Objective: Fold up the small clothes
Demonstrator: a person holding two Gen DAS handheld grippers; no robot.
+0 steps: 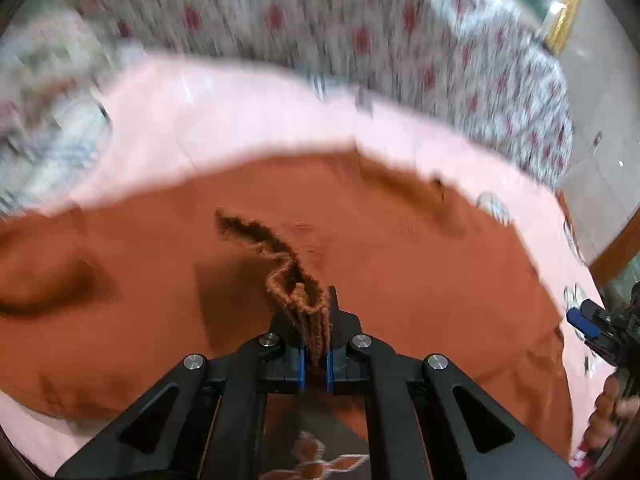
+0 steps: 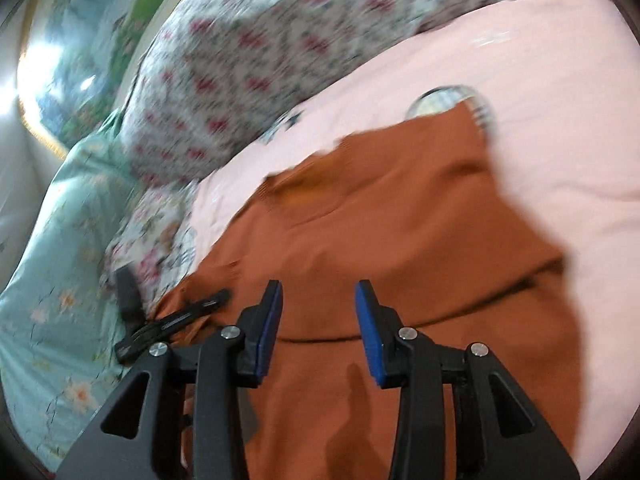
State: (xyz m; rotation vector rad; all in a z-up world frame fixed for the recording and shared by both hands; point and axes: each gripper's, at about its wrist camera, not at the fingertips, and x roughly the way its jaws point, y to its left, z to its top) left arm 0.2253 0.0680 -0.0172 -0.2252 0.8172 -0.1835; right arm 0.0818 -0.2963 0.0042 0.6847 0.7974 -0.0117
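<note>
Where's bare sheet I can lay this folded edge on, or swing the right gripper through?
Bare pink sheet lies right of and beyond the orange garment, up to the floral quilt. Another strip runs between garment and quilt in the left view. Crowded: the left side, with quilt, teal bedding and the left gripper clamping the garment. The right gripper is open.

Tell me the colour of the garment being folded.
Rust orange, a plain knit garment on the pink sheet; clearest in the right wrist view.

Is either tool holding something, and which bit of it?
The left tool pinches the orange top by a bunched edge. The right tool is open, holding nothing.
</note>
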